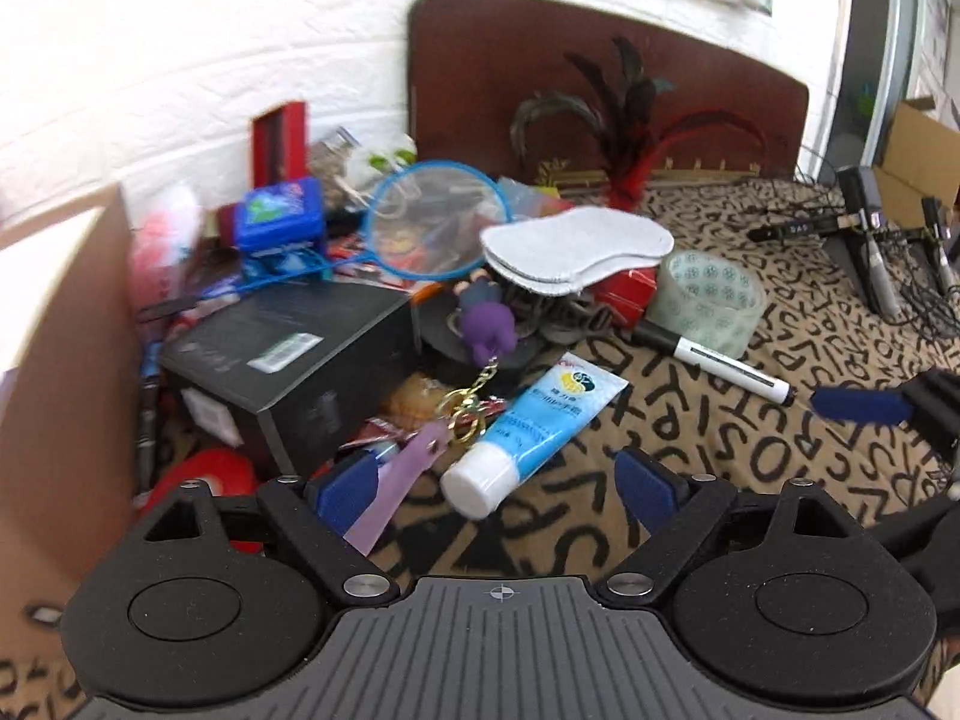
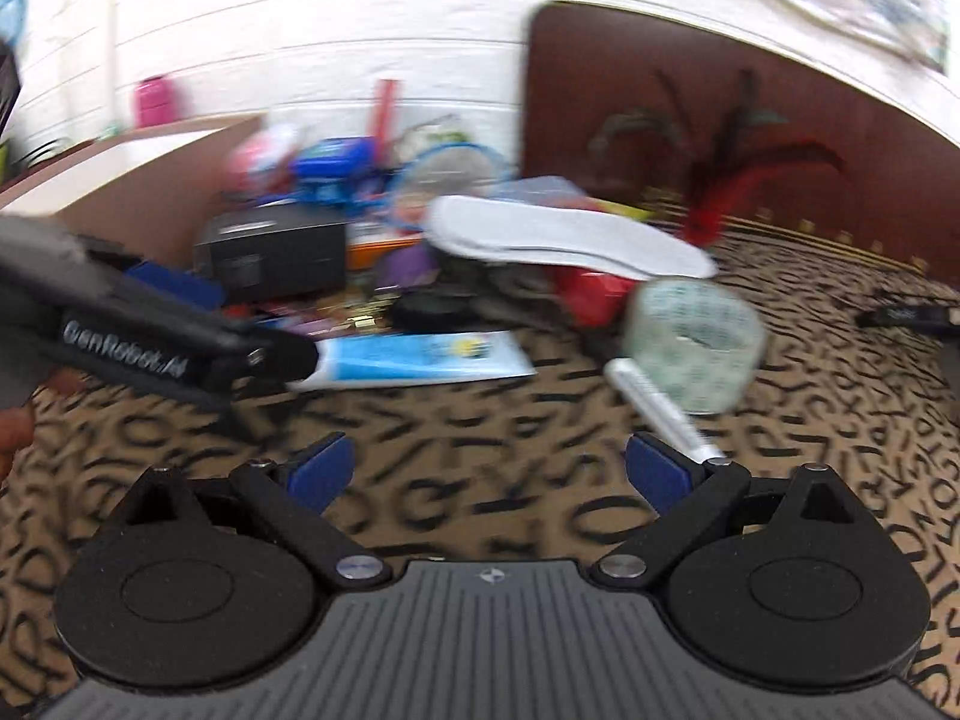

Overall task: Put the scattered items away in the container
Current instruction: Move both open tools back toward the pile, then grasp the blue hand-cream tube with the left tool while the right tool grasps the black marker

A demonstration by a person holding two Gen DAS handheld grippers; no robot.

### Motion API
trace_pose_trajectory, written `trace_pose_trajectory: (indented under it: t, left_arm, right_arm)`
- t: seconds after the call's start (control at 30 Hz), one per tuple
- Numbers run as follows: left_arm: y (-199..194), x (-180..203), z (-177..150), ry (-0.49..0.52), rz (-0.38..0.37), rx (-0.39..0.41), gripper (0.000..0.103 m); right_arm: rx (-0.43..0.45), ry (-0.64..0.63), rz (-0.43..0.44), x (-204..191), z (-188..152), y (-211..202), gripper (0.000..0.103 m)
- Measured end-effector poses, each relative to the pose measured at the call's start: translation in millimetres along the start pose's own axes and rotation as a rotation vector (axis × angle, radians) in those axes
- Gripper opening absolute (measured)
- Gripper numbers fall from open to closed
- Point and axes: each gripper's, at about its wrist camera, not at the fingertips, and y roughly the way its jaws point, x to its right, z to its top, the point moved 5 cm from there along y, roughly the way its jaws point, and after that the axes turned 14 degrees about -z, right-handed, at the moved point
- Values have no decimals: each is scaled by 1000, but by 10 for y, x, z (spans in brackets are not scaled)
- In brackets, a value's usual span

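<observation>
We see a soft cloth (image 1: 750,438) in tan colour, printed with black letters, that covers the surface. Our left gripper (image 1: 498,483) has its jaws apart, with blue pads on black plastic fingers, and nothing is pressed between them. Just beyond them lies a blue and white tube (image 1: 534,426) of smooth plastic with a round white cap, the cap end nearest to us. A lilac strap (image 1: 396,486) with a gold metal chain (image 1: 468,402) lies just left of the tube and reaches to the left pad.

Farther away there is a pile of scattered things. A matte black box (image 1: 288,354), rectangular, stands at the left. A purple figure (image 1: 489,324) sits behind the chain. Two white insoles (image 1: 576,246) of felt-like material lie stacked on the top of the pile. A round blue net (image 1: 432,222) with fine mesh stands behind them. To the right of the pile, a roll of clear patterned tape (image 1: 708,294) stands on the cloth, and a marker (image 1: 720,366) with black cap and white body lies in front of it.

The cardboard container (image 1: 72,360), brown and flat-walled, stands at the far left beside the pile.

Our right gripper (image 2: 486,474) also has the jaws apart and empty, over bare cloth. The right wrist view is blurred. There the marker lies just beyond the right pad.
</observation>
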Motion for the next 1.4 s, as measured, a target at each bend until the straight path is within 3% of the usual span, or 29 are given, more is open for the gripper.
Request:
trace_pose_trajectory:
  t: [0.37,0.4,0.43,0.5,0.6,0.67,0.7,0.77,0.8,0.83,0.87,1.07,1.3,1.37,1.4]
  left_arm:
    - [523,-24,63,111,31,-81,85]
    - [530,-11,68,119,33,-89,82]
    - [519,10,70,123,19,-92,68]
    - [516,14,37,77,-38,-122,54]
    - [532,-11,-68,33,-65,-117,56]
    - [541,7,-68,35,-47,-106,61]
    - [550,14,-54,21,-45,-104,69]
    - [580,25,-26,-9,-50,-103,71]
    - [593,35,-24,-9,-39,-103,54]
    - [591,46,-28,1,-19,-101,35]
    - [574,54,-36,-2,-18,-100,34]
    - [255,65,-268,-80,-49,-91,29]
    - [-368,88,-735,-126,-11,-111,30]
    - [-517,97,-854,-140,-11,-120,37]
    - [-561,98,-887,-145,-10,-121,51]
  right_arm:
    - [-32,-30,-120,390,-8,506,96]
    - [-41,-28,-125,417,-15,562,95]
    - [-49,-29,-129,443,-21,612,93]
    - [-67,-32,-129,477,-42,693,89]
    - [-86,4,-92,512,-75,737,78]
    - [-99,47,-58,516,-86,721,63]
    - [-102,52,-50,502,-88,704,59]
    - [-108,42,-43,446,-82,671,42]
    - [-114,40,-36,413,-76,655,36]
    - [-121,39,-26,376,-72,632,23]
    - [-129,36,-16,335,-72,600,18]
    - [-143,-23,76,-2,-179,285,18]
    - [-189,-66,201,-310,-368,-222,18]
    - [-210,-92,240,-397,-408,-337,19]
    - [-216,-96,252,-428,-418,-378,21]
